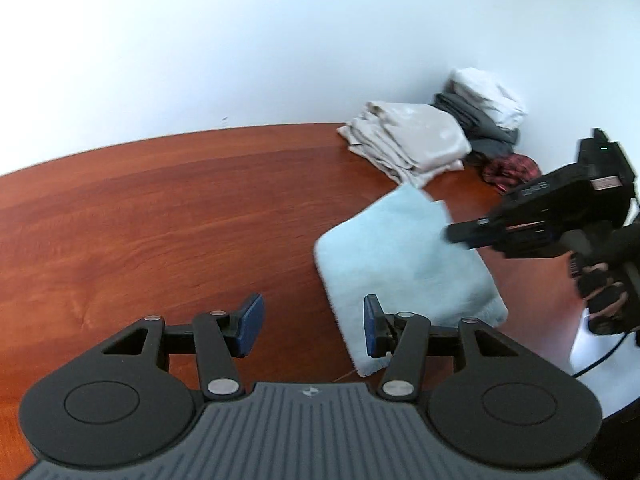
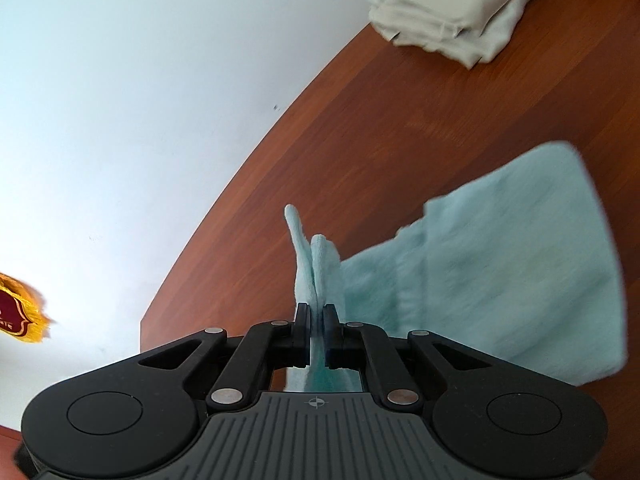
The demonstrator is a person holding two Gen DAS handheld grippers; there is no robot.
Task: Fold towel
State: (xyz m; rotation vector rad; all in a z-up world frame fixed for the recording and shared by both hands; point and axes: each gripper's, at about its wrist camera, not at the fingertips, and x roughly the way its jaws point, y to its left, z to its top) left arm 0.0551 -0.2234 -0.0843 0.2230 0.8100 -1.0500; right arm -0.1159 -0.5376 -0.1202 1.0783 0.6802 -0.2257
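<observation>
A light blue fluffy towel [image 1: 404, 264] lies folded on the red-brown wooden table [image 1: 160, 220]. My left gripper [image 1: 314, 326] hovers open just left of the towel's near edge, its blue pads holding nothing. In the left wrist view, the right gripper [image 1: 452, 234] comes in from the right, held by a gloved hand [image 1: 604, 292], with its tip at the towel's far right edge. In the right wrist view, my right gripper [image 2: 317, 330] is shut on an edge of the towel [image 2: 500, 280], and a doubled flap sticks up between its fingers.
A folded beige cloth [image 1: 408, 140] sits at the table's far side, with grey and white folded cloths [image 1: 484, 112] and a dark red cloth [image 1: 510, 170] behind it by the white wall. A yellow-fringed red pennant [image 2: 18, 308] hangs at the left in the right wrist view.
</observation>
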